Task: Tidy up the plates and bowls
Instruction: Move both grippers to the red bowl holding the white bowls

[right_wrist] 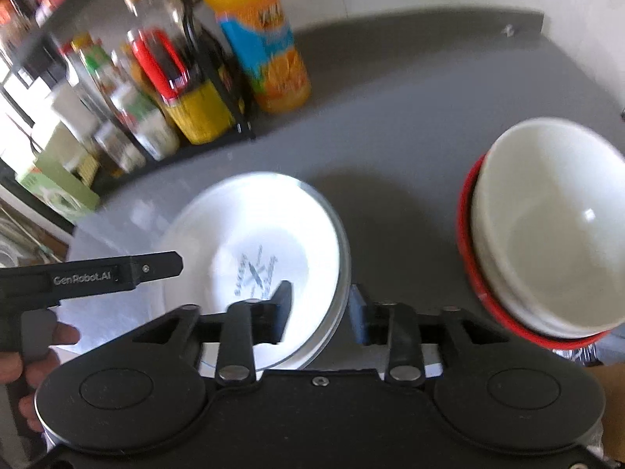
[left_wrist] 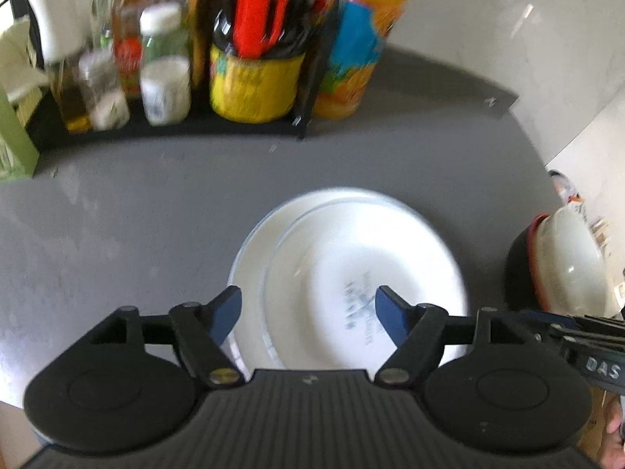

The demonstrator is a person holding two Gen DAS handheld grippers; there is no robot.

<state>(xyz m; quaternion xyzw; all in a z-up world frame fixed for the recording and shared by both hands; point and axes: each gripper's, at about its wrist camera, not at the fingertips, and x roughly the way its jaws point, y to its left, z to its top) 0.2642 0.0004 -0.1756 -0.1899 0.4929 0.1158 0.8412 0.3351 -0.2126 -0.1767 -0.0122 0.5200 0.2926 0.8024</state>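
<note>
Two white plates (left_wrist: 351,258) lie stacked on the grey counter (left_wrist: 136,215), the upper one shifted a little to the right and carrying a blue print. My left gripper (left_wrist: 308,305) hovers open over their near side, holding nothing. In the right wrist view my right gripper (right_wrist: 320,305) straddles the right rim of the plates (right_wrist: 258,234), one finger over the dish and one outside it, closed in on that rim. A white bowl (right_wrist: 547,226) sits nested in a red-rimmed bowl (right_wrist: 468,234) to the right.
A black rack (left_wrist: 164,127) of bottles and jars lines the back left, with an orange juice bottle (left_wrist: 351,39) beside it. A green box (left_wrist: 15,144) stands at the far left. Bare counter (right_wrist: 410,117) lies behind the plates. A hand (right_wrist: 35,351) holds the left gripper's body (right_wrist: 97,273).
</note>
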